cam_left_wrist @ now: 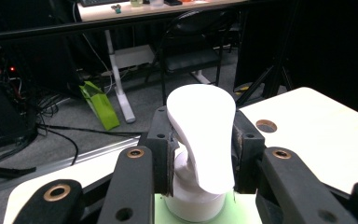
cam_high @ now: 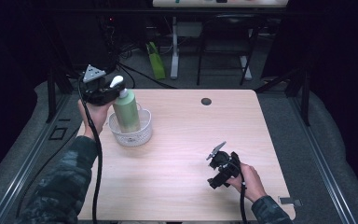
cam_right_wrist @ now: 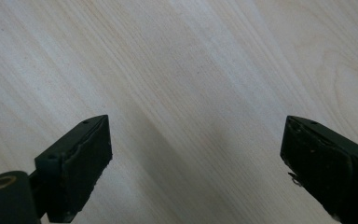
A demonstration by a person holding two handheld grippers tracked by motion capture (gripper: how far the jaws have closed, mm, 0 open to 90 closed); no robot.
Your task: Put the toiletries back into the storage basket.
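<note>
While left gripper (cam_high: 114,88) clamps white pump (cam_left_wrist: 204,135), green bottle (cam_high: 127,112) stands upright inside clear basket (cam_high: 142,133) at table's (cam_high: 186,140) left side. Right gripper (cam_right_wrist: 196,168) farther right, jaws wide apart, nothing between, hovering over bare wood near front edge.

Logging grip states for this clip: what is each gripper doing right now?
Left gripper: shut on the pump head of the green bottle.
Right gripper: open, holding nothing, over the table.
</note>
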